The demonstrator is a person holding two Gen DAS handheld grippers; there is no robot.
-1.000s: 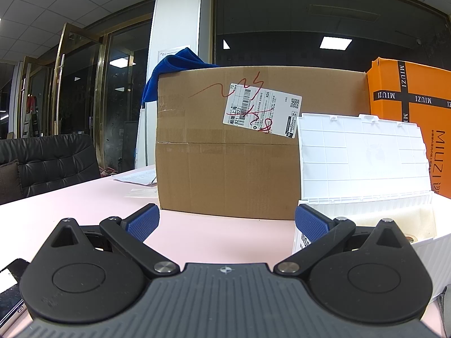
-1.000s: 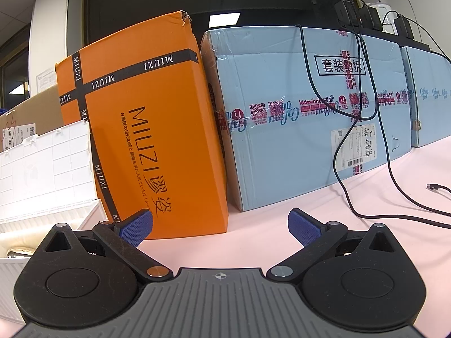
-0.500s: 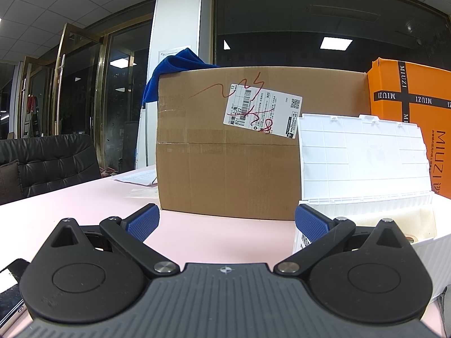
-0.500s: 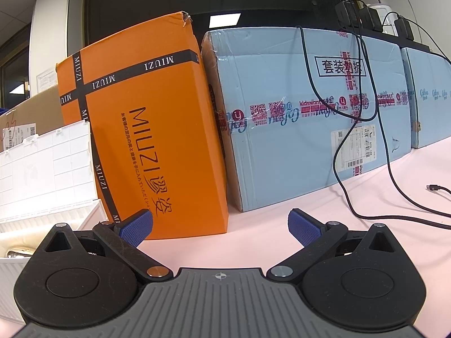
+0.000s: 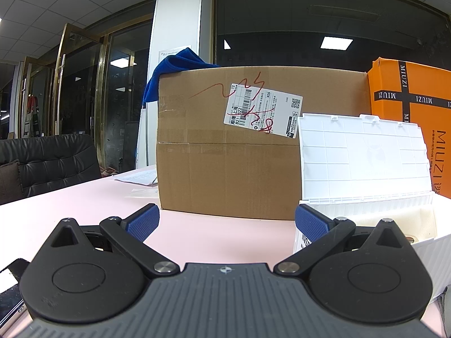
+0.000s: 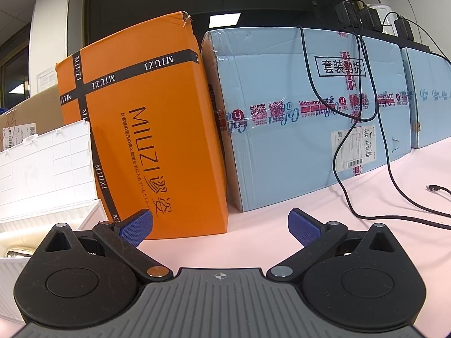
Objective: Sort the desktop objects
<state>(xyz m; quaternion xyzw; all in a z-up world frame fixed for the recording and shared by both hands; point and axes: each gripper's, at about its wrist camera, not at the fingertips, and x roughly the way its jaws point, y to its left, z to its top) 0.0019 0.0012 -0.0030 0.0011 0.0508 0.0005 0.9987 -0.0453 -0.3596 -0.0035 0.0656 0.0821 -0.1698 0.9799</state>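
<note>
Looking along the left gripper (image 5: 225, 221), we see its blue-padded fingers (image 5: 142, 222) spread wide with nothing between them, only bare pink table (image 5: 220, 233) showing in the gap. The right gripper (image 6: 220, 226) is likewise spread apart and empty over the same tabletop. The container for the sorting, a white plastic storage box (image 5: 422, 242), sits on the table just ahead and to the right of the left gripper, its ribbed lid (image 5: 363, 157) standing open and leaning back towards the boxes behind. Inside it we can make out a pale inner wall and, low against the near rim, a small brownish round thing (image 5: 410, 238) too hidden to name; from the right wrist view the same box (image 6: 17, 264) appears at the far left with a shiny metallic object (image 6: 17, 252) lying in it, which we cannot identify either. Behind the white box stands a closed brown cardboard carton (image 5: 225, 174) bearing a shipping label (image 5: 262, 112) and red scribbles, with a blue cloth (image 5: 174, 67) draped over its top left corner. An orange box printed MIUZI (image 6: 141, 140) leans beside it, touching a pale blue carton (image 6: 296, 140), over which black cables (image 6: 338, 140) hang down to the table. A dark phone-like edge (image 5: 8, 304) lies at the left gripper's lower left.
</note>
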